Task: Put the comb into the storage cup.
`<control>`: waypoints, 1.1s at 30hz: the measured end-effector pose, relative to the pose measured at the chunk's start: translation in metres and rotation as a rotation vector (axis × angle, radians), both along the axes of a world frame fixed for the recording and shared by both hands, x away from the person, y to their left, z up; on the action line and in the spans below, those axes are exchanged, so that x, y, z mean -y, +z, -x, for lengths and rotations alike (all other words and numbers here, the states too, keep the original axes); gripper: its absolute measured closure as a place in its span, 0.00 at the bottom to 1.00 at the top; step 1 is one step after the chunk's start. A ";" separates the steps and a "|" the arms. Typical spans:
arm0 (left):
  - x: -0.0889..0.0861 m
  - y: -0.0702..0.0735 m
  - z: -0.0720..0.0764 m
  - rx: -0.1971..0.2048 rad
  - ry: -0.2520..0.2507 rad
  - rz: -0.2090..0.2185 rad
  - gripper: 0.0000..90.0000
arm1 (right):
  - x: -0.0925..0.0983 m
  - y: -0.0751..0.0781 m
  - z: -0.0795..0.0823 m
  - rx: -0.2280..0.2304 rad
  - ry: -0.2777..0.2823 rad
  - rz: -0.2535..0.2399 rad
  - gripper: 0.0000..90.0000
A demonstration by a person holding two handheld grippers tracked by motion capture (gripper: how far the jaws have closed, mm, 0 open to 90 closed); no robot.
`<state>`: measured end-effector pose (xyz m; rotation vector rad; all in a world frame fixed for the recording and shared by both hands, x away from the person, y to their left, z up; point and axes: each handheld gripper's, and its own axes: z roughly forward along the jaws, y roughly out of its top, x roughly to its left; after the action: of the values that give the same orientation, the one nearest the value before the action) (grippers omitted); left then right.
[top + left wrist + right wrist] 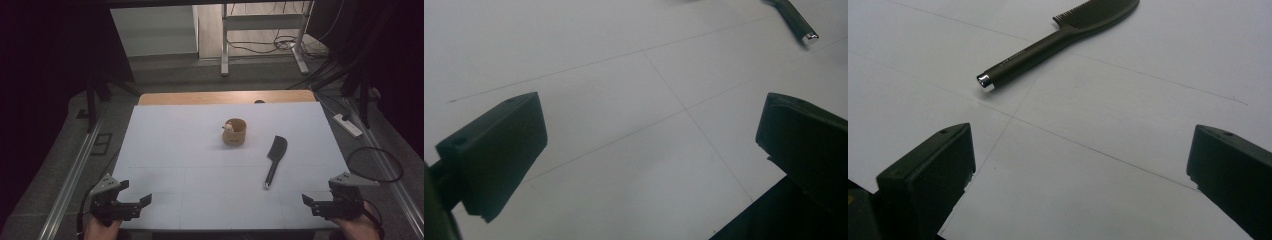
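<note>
We see a black plastic comb with a long handle and a silver end cap [275, 160] lying flat on the white table sheet [190, 150], right of centre in the high view, teeth end toward the top. Just up and left of it stands a small round wooden cup [234, 131]. At the lower right the right gripper [320, 202] rests with its tongs spread wide and empty, near the comb's handle end; at the lower left the left gripper [134, 204] is likewise wide and empty. Beyond the sheet we see a wooden table edge [225, 97], grey floor, metal desk legs [225, 45] and loose cables [270, 45].
</note>
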<state>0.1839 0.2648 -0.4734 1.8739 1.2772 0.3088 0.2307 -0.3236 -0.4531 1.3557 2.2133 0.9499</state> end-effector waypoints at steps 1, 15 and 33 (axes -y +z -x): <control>0.000 0.000 0.000 0.000 0.000 0.000 0.00 | 0.000 0.000 0.000 -0.001 0.001 0.003 0.00; -0.001 0.000 0.000 -0.002 -0.008 0.007 0.00 | -0.004 -0.001 0.000 -0.006 0.027 0.028 0.00; -0.001 0.001 0.002 0.029 -0.002 0.019 0.00 | -0.006 0.001 -0.003 -0.018 0.056 0.001 0.00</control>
<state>0.1815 0.2656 -0.4724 1.8483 1.2542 0.3202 0.2340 -0.3177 -0.4525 1.3136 2.2756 0.9596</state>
